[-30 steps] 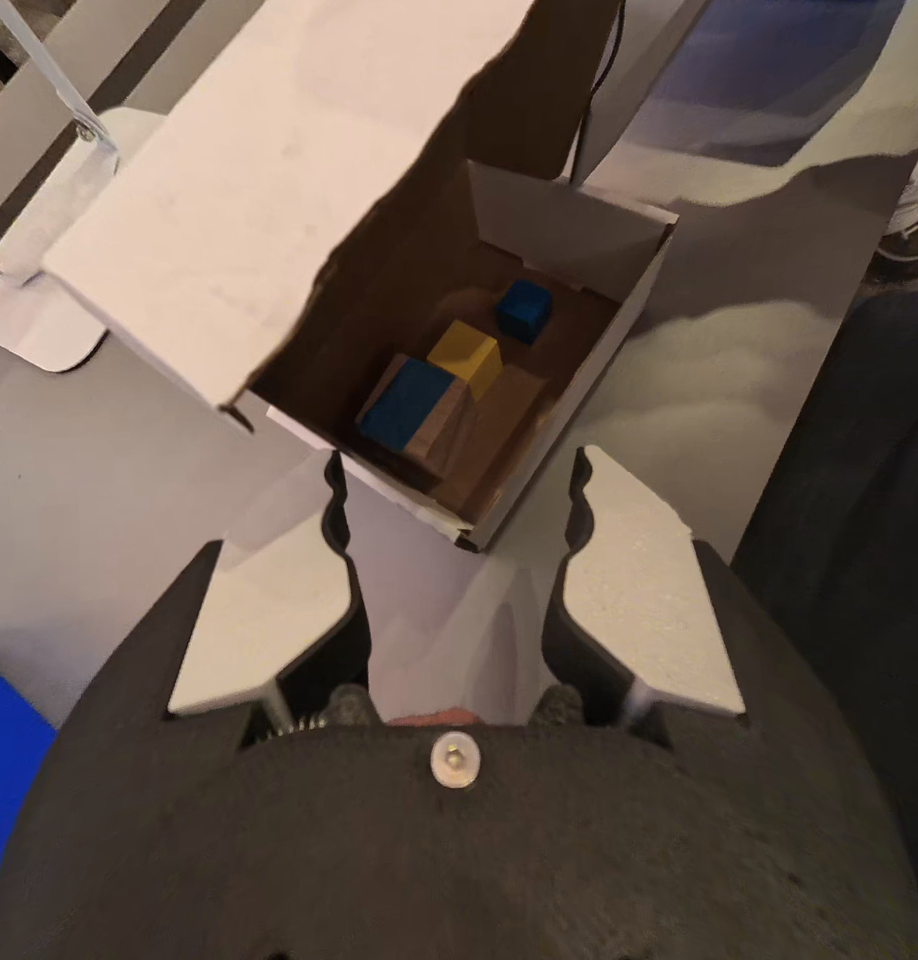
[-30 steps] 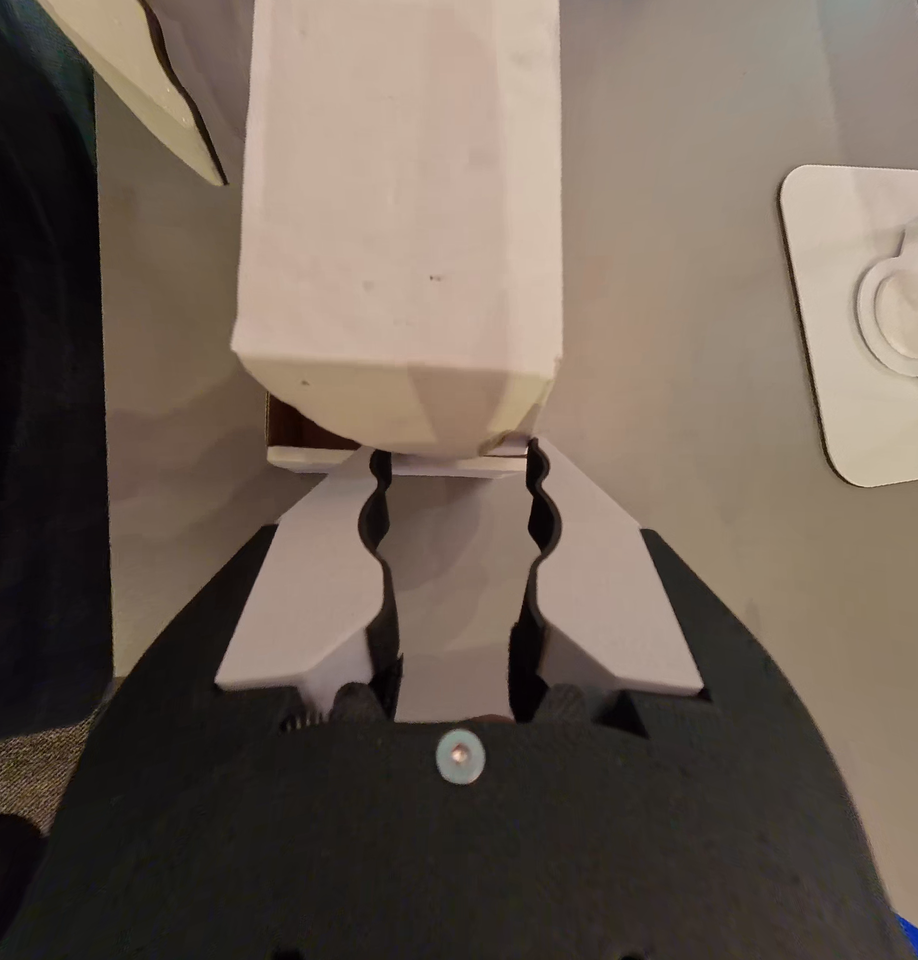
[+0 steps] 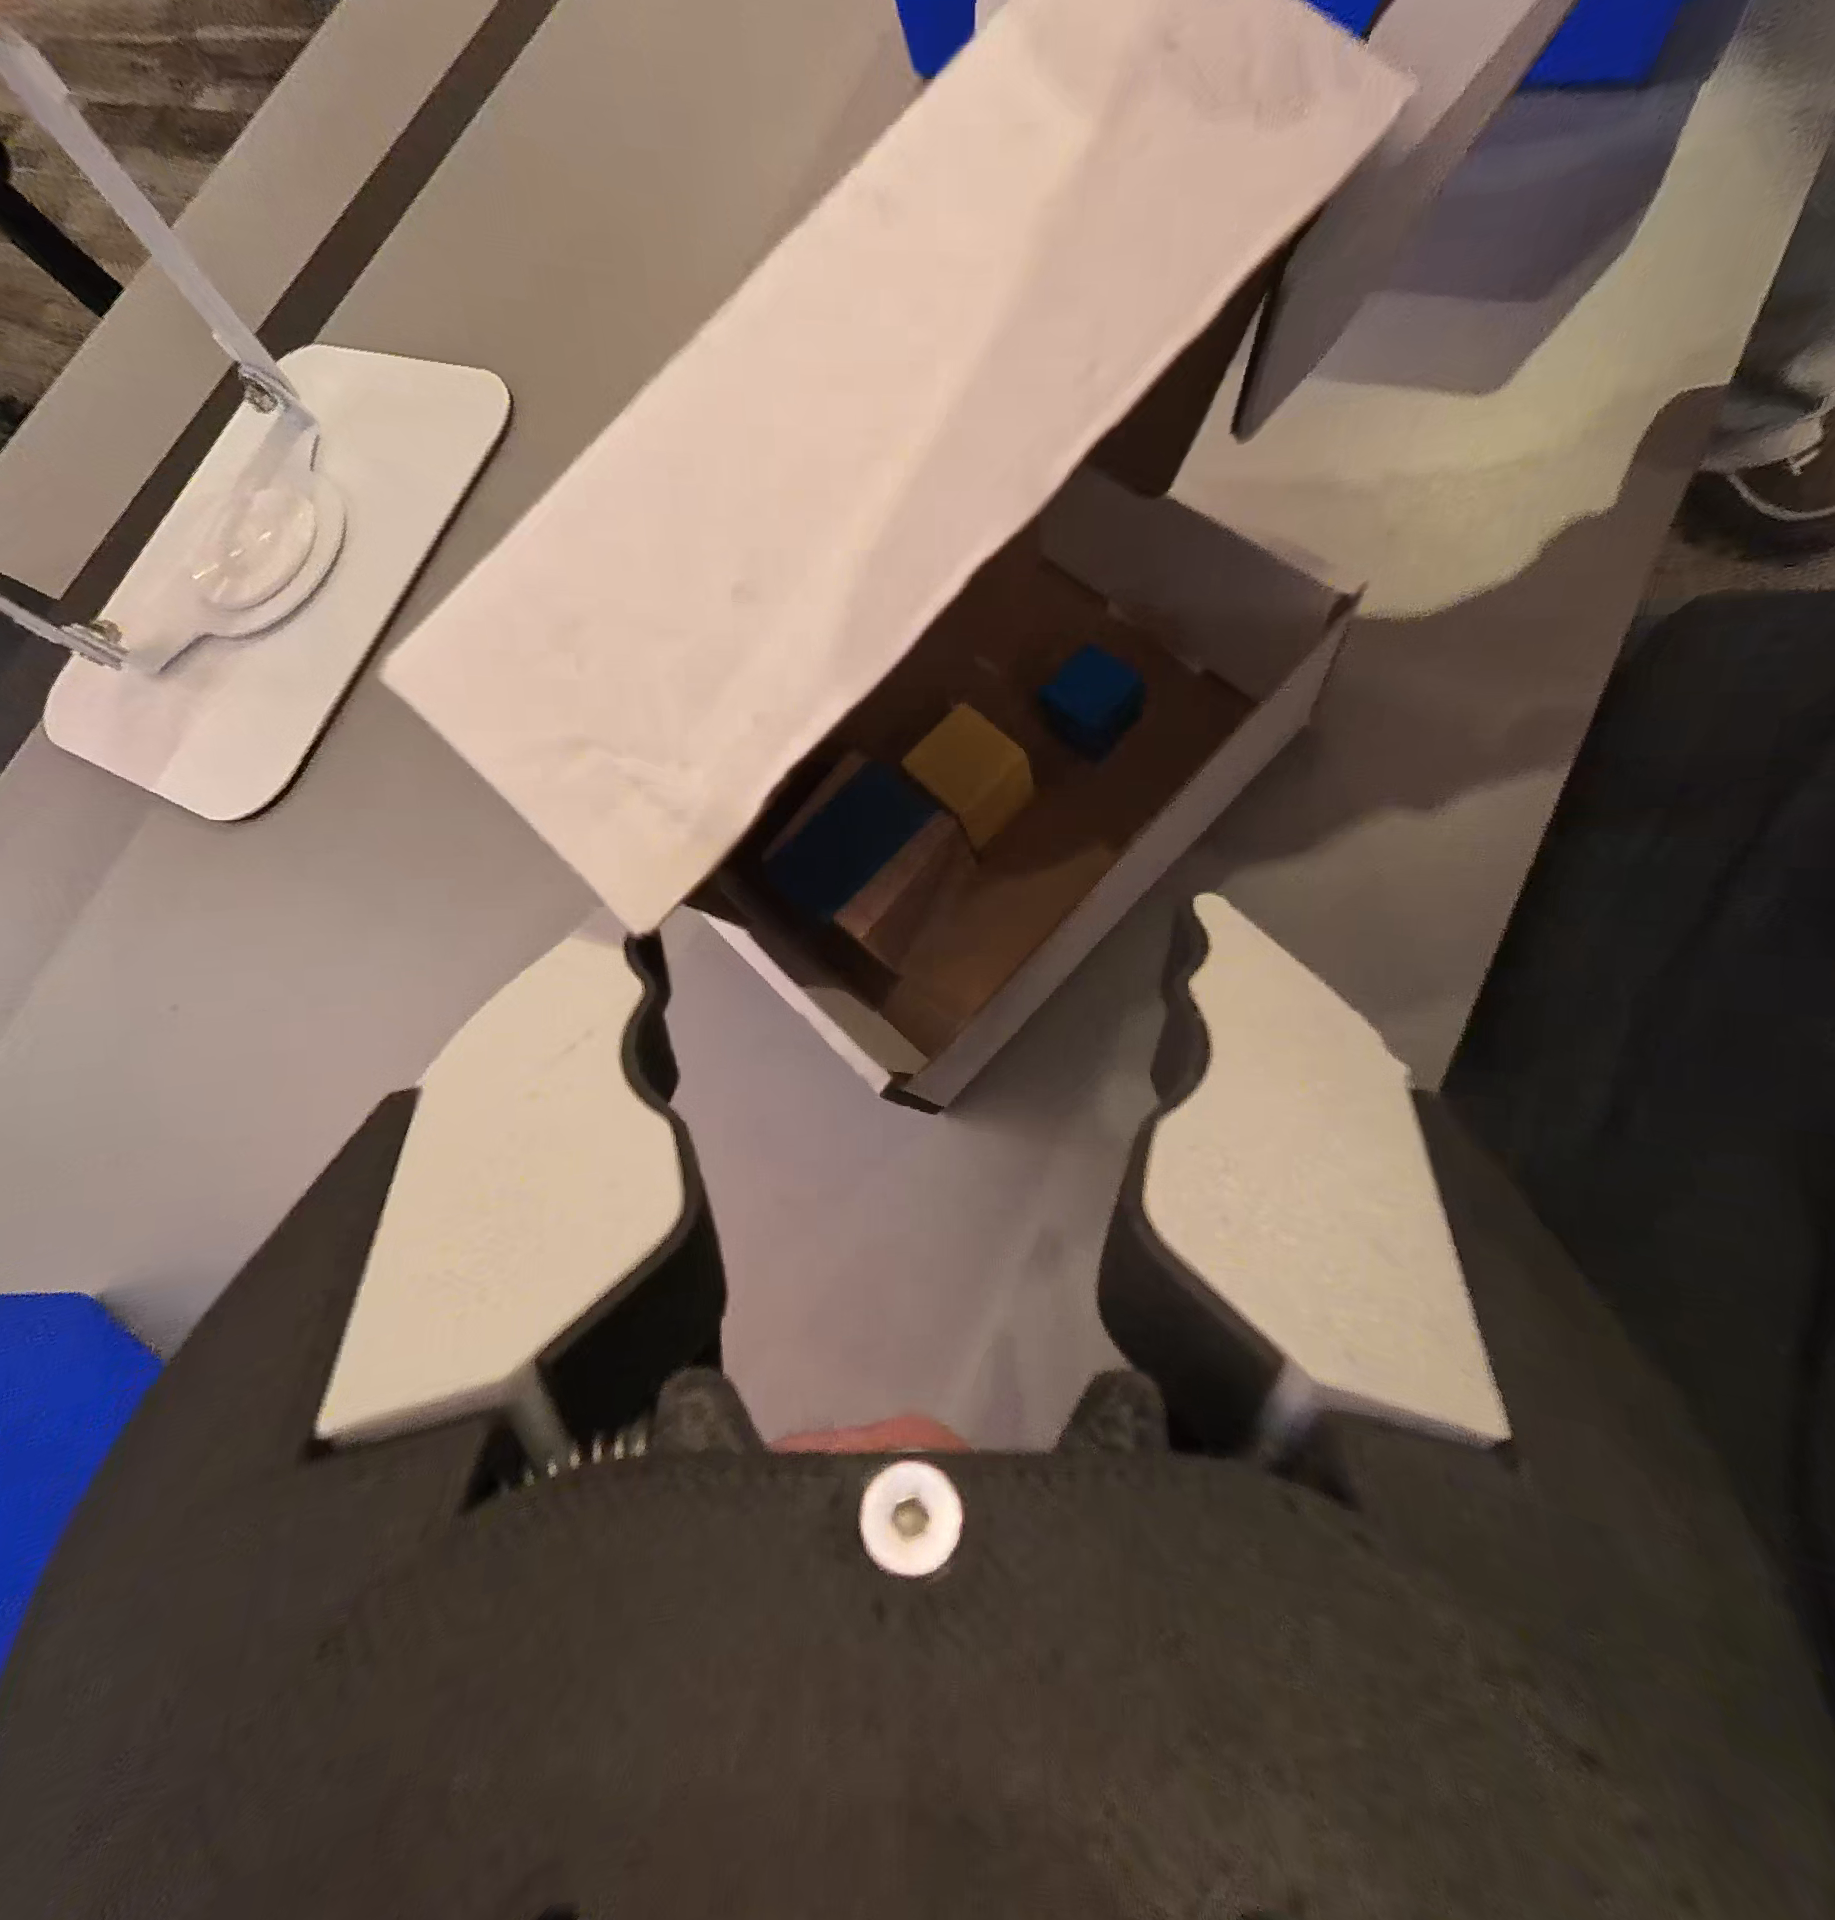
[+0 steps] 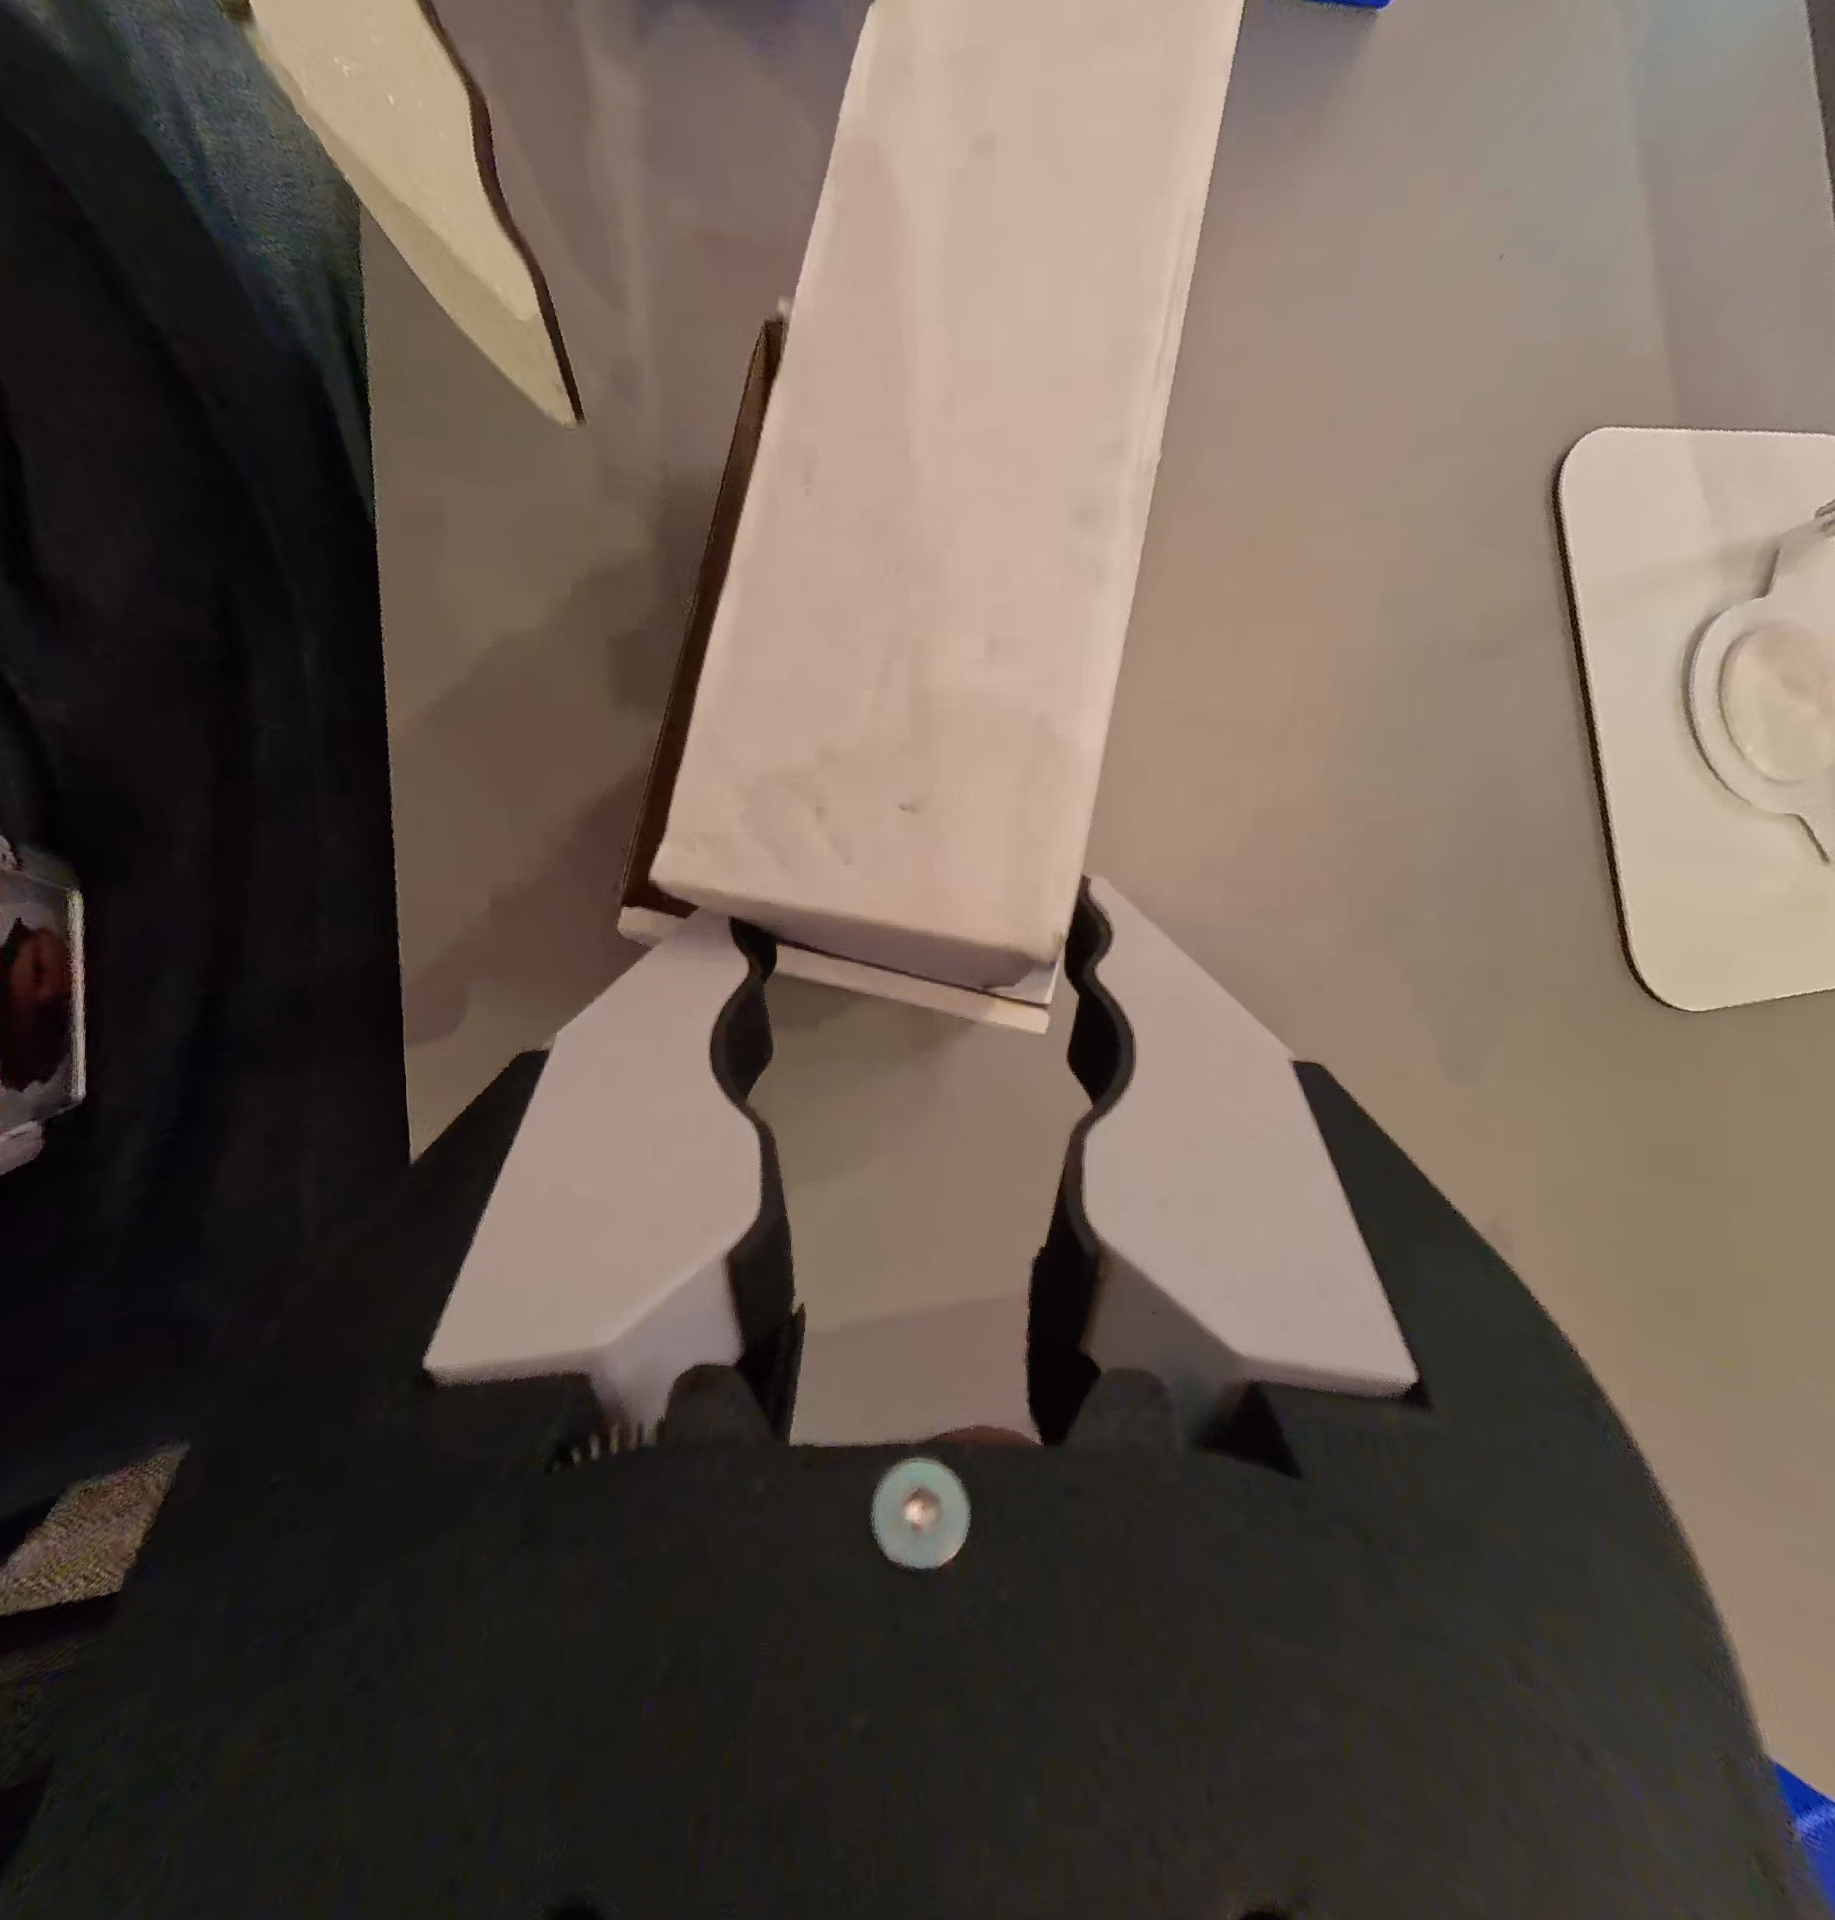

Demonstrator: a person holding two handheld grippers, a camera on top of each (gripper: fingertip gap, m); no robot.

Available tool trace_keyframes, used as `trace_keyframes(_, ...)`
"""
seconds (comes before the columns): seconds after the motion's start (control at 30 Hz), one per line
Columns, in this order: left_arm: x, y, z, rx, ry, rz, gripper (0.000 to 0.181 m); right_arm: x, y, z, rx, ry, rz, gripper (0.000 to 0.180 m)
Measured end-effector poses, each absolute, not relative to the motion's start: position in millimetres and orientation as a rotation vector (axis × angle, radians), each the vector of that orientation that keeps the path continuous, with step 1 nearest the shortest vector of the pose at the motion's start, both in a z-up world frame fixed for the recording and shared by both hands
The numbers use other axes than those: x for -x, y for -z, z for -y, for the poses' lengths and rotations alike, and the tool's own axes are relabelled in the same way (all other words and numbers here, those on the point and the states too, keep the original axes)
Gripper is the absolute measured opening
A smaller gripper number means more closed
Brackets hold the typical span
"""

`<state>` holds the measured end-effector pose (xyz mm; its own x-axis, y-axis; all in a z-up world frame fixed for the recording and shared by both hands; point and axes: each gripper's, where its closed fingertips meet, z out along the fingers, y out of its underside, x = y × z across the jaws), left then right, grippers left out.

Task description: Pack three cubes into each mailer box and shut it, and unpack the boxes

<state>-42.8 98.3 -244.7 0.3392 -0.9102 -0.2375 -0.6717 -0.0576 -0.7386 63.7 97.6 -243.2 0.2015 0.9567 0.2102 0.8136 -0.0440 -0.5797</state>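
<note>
A white mailer box [image 3: 1277,727] stands on the grey table, its lid [image 3: 892,436] tilted low over it and leaving one side uncovered. Inside lie a small blue cube [image 3: 1089,696], a yellow cube [image 3: 970,769] and a larger blue-topped wooden cube [image 3: 856,857]. My left gripper [image 3: 918,935] is open and empty, just short of the box's near corner. In the right wrist view the lid [image 4: 944,520] hides the cubes. My right gripper [image 4: 918,914] is open, its fingertips at the lid's front edge above the box's front wall [image 4: 892,987].
A white pad with a clear stand [image 3: 279,582] lies left of the box; it also shows in the right wrist view [image 4: 1723,707]. A blue object [image 3: 19,1455] sits near left. A person in dark clothing [image 4: 165,623] stands at the table edge. A white pointed finger [image 4: 445,187] shows top left.
The lid has swung lower over the box and covers more of it. The left gripper has drawn back a little. Both grippers stay open.
</note>
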Motion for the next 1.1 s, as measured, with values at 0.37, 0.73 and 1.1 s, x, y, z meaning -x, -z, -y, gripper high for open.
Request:
trace_keyframes(0.37, 46, 262, -89, 1.817, 0.264, -1.447, 0.090, -64, 261, -92, 1.868, -0.190, 1.706, 0.062)
trace_keyframes(0.73, 51, 274, -88, 1.824, 0.197, -1.491, 0.090, -63, 267, -88, 1.852, -0.131, 1.732, 0.068)
trace_keyframes(1.1, 72, 288, -65, 1.914, 0.240, -1.564, 0.089, -63, 275, -76, 1.860, -0.072, 1.814, 0.082)
